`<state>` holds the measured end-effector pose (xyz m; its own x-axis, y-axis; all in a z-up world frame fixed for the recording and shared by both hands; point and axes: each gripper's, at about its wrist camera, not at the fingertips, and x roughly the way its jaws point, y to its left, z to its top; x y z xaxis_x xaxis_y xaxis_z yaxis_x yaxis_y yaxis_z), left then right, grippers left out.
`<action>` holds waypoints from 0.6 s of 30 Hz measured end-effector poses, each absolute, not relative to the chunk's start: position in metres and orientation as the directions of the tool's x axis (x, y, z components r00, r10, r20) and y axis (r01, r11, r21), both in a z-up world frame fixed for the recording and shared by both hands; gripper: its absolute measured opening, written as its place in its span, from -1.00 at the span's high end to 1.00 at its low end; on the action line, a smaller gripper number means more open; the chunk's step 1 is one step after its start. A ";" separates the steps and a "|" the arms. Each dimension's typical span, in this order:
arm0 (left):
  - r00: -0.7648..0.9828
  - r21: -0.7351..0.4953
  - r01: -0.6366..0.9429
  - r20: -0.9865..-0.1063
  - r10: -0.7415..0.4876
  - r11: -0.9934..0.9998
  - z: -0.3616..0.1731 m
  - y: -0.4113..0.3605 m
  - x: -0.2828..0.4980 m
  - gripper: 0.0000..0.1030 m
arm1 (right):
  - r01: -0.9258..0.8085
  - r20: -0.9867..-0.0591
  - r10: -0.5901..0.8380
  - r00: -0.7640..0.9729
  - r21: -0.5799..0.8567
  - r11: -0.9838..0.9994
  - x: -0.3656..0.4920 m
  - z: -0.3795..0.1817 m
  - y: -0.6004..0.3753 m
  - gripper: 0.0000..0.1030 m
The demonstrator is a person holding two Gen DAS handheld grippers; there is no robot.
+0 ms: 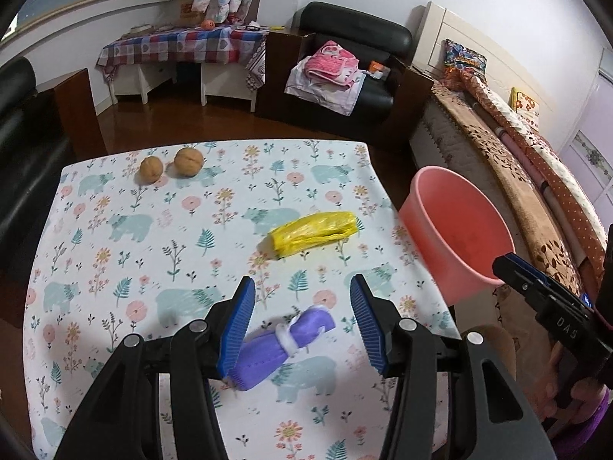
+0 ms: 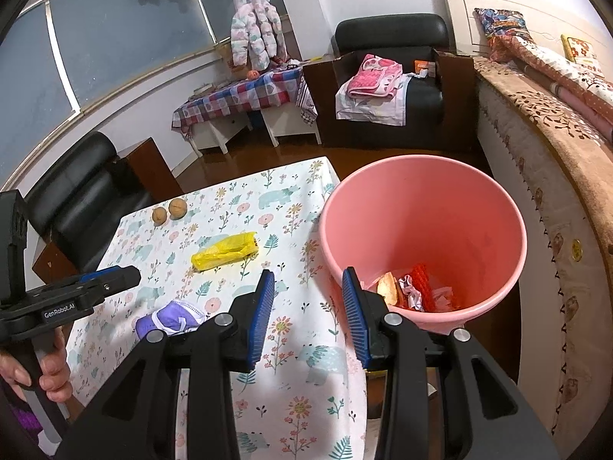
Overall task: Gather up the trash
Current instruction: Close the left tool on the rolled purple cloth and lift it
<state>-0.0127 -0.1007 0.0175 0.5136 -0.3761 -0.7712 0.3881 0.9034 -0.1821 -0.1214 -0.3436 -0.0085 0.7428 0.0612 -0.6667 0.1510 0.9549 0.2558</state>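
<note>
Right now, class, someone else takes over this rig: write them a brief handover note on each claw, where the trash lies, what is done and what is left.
Left claw: open, over the rolled purple mask, which lies on the table between its fingers, not gripped.
Right claw: open and empty, at the table edge beside the pink bin.
On the floral tablecloth: the mask nearest, a yellow plastic bag mid-table, two walnuts at the far edge.
Done: some scraps already lie in the bin.
Left: grip the mask, bin it, then the yellow bag, then possibly the walnuts.
</note>
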 end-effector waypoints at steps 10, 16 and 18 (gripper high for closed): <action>0.485 -0.170 0.397 -0.795 -0.364 0.902 0.002 -0.087 -0.013 -0.05 | 0.136 -0.686 0.072 0.724 0.245 0.960 -0.115 -0.015 -0.333 0.27; 0.474 -0.171 0.403 -0.801 -0.365 0.899 -0.004 -0.080 -0.014 -0.06 | 0.125 -0.695 0.083 0.714 0.244 0.962 -0.111 -0.020 -0.327 0.27; 0.467 -0.174 0.405 -0.804 -0.367 0.898 -0.007 -0.077 -0.014 -0.07 | 0.123 -0.696 0.087 0.712 0.245 0.962 -0.111 -0.021 -0.326 0.27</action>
